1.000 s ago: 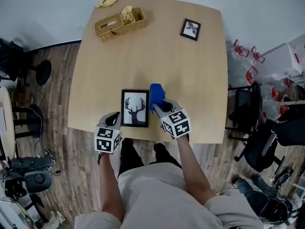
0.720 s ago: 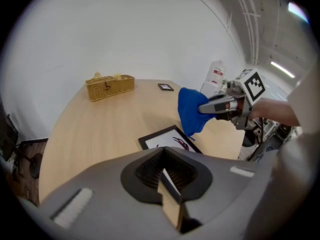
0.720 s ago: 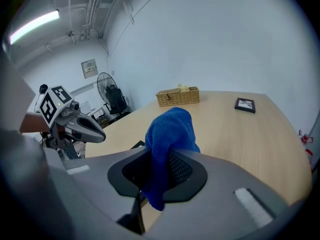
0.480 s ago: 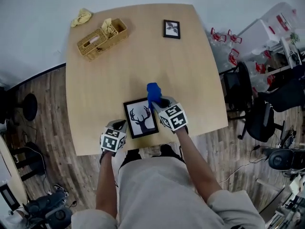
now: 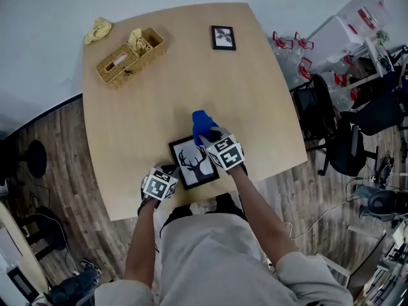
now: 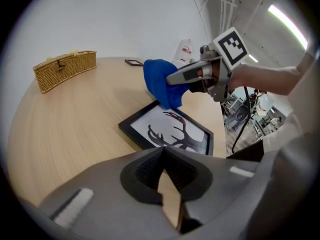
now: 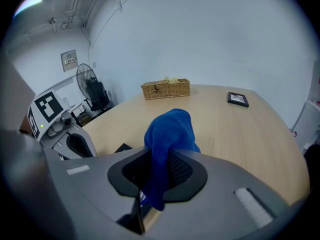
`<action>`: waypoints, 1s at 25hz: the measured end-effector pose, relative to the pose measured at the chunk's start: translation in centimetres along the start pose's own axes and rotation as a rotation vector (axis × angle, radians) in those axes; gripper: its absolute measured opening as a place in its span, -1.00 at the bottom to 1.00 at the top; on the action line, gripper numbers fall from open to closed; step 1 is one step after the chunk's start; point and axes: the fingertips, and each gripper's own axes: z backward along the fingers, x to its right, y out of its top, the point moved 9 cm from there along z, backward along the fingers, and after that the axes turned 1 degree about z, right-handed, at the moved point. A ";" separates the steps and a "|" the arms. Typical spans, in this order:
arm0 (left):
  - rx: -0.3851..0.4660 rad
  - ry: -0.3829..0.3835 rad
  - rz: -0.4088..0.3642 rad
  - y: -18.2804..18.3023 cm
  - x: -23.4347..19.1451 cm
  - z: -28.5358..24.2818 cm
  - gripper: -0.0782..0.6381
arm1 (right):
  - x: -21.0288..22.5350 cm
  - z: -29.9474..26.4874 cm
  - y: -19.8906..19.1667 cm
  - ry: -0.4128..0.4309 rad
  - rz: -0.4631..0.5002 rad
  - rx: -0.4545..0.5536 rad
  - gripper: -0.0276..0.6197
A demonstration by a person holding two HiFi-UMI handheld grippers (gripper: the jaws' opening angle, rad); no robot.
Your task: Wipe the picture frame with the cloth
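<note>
My left gripper [image 5: 168,171] sat just beside the near-left corner of the picture frame [image 5: 194,164], its jaws pressed together with nothing between them. The frame lay flat by the near edge of the table [image 5: 255,94], deer print up, between my two grippers. My right gripper [image 5: 211,136] hung over the frame's right side, pinching the blue cloth [image 5: 201,123]. The cloth bunched out past the jaws above the frame's far-right corner. Whether it touched the glass I could not tell.
</note>
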 end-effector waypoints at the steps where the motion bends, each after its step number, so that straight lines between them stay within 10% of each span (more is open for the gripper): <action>1: -0.014 -0.005 -0.014 0.0 0.0 -0.2 -0.64 | 0.0 -0.3 0.0 0.001 0.002 -0.006 -0.75; 25: -0.115 -0.026 -0.153 0.6 0.5 -1.4 -0.64 | -1.5 -4.1 -2.4 0.039 0.064 -0.169 -0.75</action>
